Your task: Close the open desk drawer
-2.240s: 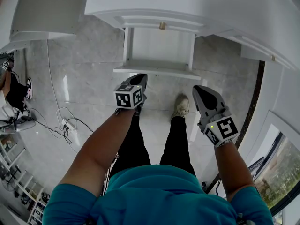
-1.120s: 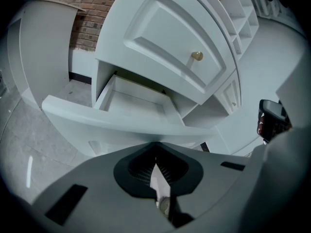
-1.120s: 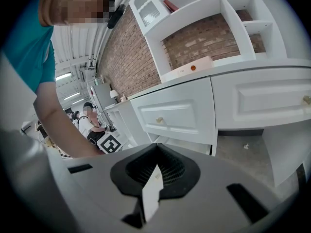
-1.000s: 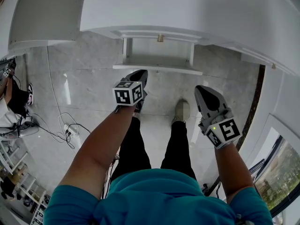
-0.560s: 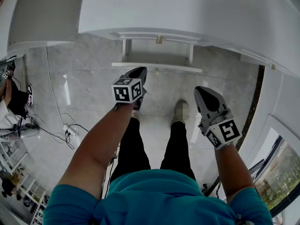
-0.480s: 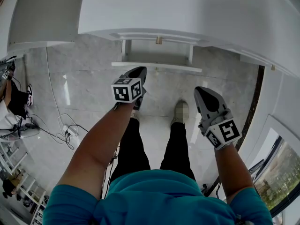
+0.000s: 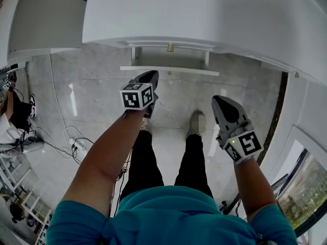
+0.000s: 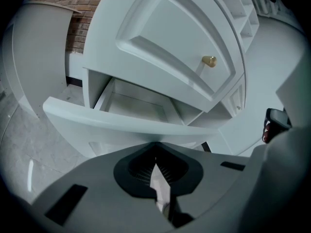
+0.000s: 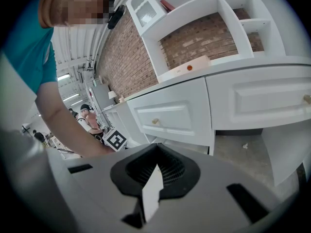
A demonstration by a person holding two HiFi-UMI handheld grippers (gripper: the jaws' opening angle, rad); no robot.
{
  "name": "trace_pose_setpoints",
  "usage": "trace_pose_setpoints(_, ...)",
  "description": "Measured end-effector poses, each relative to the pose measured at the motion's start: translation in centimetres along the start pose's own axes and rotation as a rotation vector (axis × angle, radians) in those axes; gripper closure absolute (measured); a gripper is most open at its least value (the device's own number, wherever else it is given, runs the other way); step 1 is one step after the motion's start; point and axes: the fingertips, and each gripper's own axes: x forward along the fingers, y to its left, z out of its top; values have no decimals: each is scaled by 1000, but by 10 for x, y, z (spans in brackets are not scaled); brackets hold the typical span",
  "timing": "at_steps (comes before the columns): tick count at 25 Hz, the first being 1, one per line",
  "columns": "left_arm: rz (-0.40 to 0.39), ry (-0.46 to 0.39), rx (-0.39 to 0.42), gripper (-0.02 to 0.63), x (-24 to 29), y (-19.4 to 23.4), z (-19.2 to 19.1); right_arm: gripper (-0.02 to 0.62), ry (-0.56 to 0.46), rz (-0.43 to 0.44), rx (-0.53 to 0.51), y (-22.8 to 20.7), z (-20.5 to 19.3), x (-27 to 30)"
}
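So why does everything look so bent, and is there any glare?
Head view: the wide lens bows the desk edge; the glossy floor shows a glare streak. Left gripper view: dark corners, curved drawer front. Right gripper view: shelves bend; a mosaic patch sits top left.

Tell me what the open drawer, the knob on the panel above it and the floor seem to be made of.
Drawer: probably painted wood or board; smooth, uniform white satin coat, no grain visible.
Knob: likely brass-look metal; small, golden, shiny.
Floor: seemingly polished stone or marble-look tile; grey veining, joint lines, glossy reflections.
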Motion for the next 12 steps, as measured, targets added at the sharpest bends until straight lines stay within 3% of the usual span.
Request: trace_pose_setpoints(12, -2, -19, -23, 592, 11, 5, 20, 574, 5, -1, 11, -5, 1, 6)
